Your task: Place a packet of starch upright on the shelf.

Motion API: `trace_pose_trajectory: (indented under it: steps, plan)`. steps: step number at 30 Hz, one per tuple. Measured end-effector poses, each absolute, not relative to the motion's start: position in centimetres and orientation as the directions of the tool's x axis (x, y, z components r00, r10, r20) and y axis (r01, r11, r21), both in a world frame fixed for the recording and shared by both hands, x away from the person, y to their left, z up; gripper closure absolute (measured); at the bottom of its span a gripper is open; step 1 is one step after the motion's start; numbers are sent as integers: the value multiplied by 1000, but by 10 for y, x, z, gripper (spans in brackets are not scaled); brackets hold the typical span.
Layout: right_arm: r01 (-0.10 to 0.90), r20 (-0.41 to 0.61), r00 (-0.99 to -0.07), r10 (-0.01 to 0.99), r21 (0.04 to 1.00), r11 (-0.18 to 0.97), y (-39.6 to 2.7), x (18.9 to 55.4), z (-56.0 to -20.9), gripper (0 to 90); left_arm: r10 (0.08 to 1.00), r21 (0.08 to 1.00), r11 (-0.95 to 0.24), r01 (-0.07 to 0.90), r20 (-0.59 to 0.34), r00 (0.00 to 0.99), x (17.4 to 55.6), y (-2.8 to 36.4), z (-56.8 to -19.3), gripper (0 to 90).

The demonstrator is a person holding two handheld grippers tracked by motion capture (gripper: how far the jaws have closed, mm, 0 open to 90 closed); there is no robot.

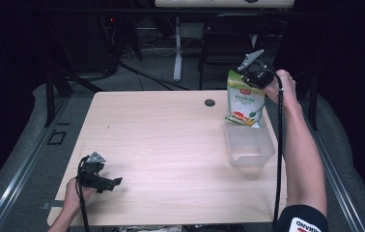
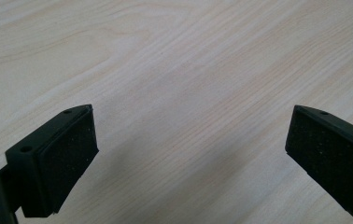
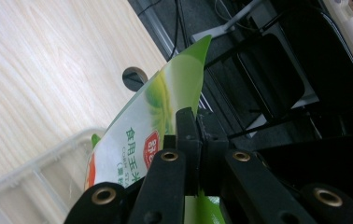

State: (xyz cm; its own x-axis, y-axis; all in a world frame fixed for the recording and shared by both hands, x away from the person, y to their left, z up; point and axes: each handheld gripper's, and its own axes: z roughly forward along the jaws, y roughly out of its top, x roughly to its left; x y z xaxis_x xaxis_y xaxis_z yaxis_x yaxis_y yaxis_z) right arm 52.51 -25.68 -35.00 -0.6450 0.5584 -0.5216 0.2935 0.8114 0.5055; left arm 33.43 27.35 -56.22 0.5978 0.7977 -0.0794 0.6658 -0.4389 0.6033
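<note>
Left claw (image 1: 107, 182): nearest the high camera, low at the near-left of the worktop (image 1: 161, 145); jaws spread wide with nothing between them, bare wood beneath in its own view. It looks parked there so as to stay out of the way while the other hand works.
Green pouch (image 1: 245, 99): held up in the air at the far-right of the worktop, its lower end hanging just over the far rim of the clear tub (image 1: 249, 145). Hanging by its top keeps the printed face upright and the heavy end pointing down into the tub, which I judge is where it is meant to go.
Right claw (image 3: 197, 140): pinched tight on the pouch's upper edge, the thin sealed part, which gives a flat, firm place to bite without crushing the contents.
Clear tub: sits open-topped on the worktop directly under the pouch; it appears empty, though its clear walls make that hard to tell for sure.
Right forearm (image 1: 303, 154): reaches along the right edge of the worktop, so the hand comes at the pouch from the side.
Cable hole (image 1: 210, 102): small dark round opening in the worktop, left of the pouch and apart from it.
Floor beyond (image 1: 161, 72): dark, with desk legs and loose cables.
</note>
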Motion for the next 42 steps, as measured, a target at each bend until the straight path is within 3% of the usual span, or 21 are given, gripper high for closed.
trace_pose_trajectory:
  steps: [13,26,29,31,34,39,42]
  plan:
    - [326,-505,-640,579,504,800,-250,530,-373,889,797,606,-438,664,-80,599,334,274,-562,20]
    - [412,-446,-577,684,564,716,-264,532,-387,865,797,601,-445,664,-73,600,336,273,-562,20]
    - [436,-423,-563,710,577,690,-265,533,-386,787,799,602,-441,666,-76,597,336,272,-562,20]
    - [457,-412,-552,725,578,676,-263,533,-384,656,797,601,-443,665,-76,599,335,272,-562,20]
    - [470,-392,-540,745,593,653,-259,531,-381,534,797,607,-444,659,-68,600,334,271,-560,21]
    - [503,-274,-561,781,637,585,-251,526,-375,340,792,604,-454,655,-64,607,334,270,-560,20]
    - [512,-229,-579,782,645,568,-243,525,-372,277,791,606,-451,655,-67,608,335,269,-560,21]
